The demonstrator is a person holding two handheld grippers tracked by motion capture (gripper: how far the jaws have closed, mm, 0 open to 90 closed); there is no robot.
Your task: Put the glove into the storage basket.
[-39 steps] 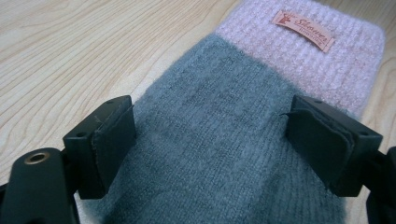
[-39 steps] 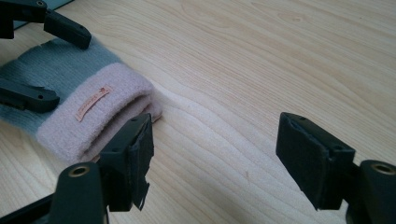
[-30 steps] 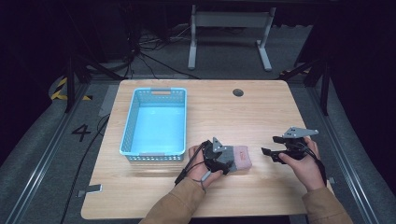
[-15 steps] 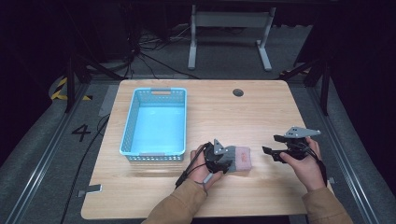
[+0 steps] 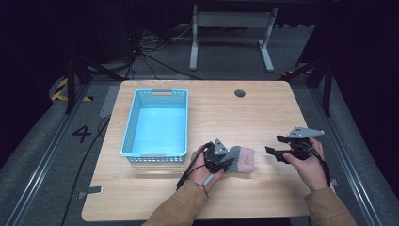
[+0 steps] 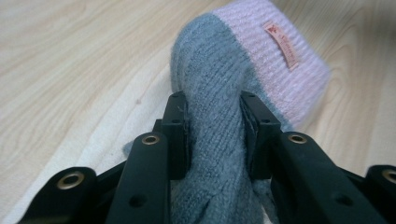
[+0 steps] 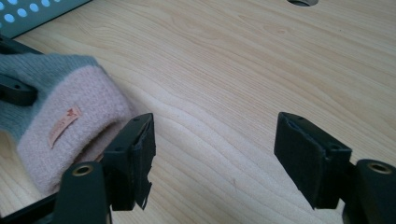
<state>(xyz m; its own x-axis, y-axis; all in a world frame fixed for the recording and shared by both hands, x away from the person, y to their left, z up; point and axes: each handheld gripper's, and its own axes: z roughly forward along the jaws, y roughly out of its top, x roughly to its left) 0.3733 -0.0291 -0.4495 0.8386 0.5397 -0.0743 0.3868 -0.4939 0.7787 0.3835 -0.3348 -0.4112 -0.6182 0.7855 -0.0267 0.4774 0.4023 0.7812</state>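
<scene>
Barely any change: left gripper point(image 5: 225, 160), clamped on the grey-pink knit item point(image 5: 241, 159), nudged slightly toward the table's near edge, item shifting with it.

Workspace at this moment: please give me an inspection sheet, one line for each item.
Surface: wooden table, round hole near far edge.
Job's things: grey-and-pink knitted glove lying on table; blue basket empty.
Clutter: nothing seen.
Grippers: left tool shut on the glove's grey part; right tool open, beside the pink cuff, not touching.
Cables: black cable at left tool; more on floor behind.
Surroundings: dark floor, metal stand.
</scene>
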